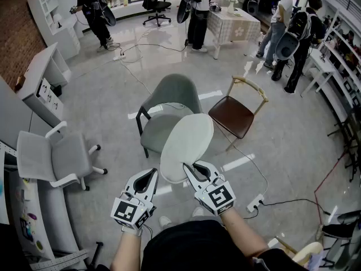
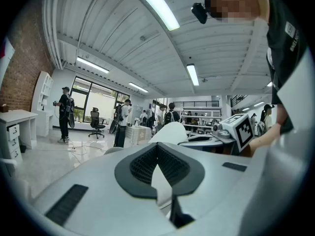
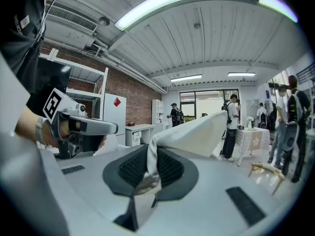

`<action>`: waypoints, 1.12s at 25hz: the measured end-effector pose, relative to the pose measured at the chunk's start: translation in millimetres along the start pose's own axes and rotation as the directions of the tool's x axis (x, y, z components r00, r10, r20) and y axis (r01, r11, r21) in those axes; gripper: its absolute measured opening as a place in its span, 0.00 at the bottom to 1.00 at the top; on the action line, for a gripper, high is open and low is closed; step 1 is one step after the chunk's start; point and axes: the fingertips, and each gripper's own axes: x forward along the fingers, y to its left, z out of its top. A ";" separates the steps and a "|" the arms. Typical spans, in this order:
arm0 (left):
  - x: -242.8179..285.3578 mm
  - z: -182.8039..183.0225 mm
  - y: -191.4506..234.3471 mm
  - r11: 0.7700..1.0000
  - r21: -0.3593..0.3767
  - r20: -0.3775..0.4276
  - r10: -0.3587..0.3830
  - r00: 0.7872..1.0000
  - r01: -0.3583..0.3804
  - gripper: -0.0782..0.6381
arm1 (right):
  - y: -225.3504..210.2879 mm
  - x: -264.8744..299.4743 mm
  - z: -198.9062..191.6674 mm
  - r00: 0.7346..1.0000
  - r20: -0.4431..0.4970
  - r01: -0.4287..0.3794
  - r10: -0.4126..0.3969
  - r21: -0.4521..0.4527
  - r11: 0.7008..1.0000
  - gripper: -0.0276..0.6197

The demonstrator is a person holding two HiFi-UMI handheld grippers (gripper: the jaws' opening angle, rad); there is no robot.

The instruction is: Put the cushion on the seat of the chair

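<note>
A white oval cushion (image 1: 187,145) hangs in front of me, above the floor and partly over the near edge of the grey-green armchair (image 1: 172,95). My right gripper (image 1: 189,165) is shut on the cushion's lower edge. In the right gripper view the cloth (image 3: 197,132) is pinched between the black pads. My left gripper (image 1: 152,172) sits just left of the cushion's lower edge, its tips together and nothing visibly held. From the left gripper view the cushion (image 2: 172,132) shows beyond the jaws. The chair's seat (image 1: 155,131) is partly hidden by the cushion.
A brown wooden chair (image 1: 234,114) stands right of the armchair. A white-and-grey office chair (image 1: 56,157) is at the left, near a desk (image 1: 36,72). A power strip with cables (image 1: 256,202) lies on the floor at the right. Several people stand at the back.
</note>
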 end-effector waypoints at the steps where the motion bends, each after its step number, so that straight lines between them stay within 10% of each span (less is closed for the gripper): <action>1: 1.9 -0.2 -0.2 1.000 0.010 0.004 0.007 1.000 -0.007 0.12 | -2.0 -1.2 0.0 1.000 0.002 0.001 -0.001 -0.001 1.000 0.11; 28: 48.9 -5.9 -51.8 0.984 0.121 -0.015 0.131 0.991 -0.128 0.12 | -88.5 -50.6 -23.7 0.999 0.044 0.009 -0.013 0.087 0.996 0.11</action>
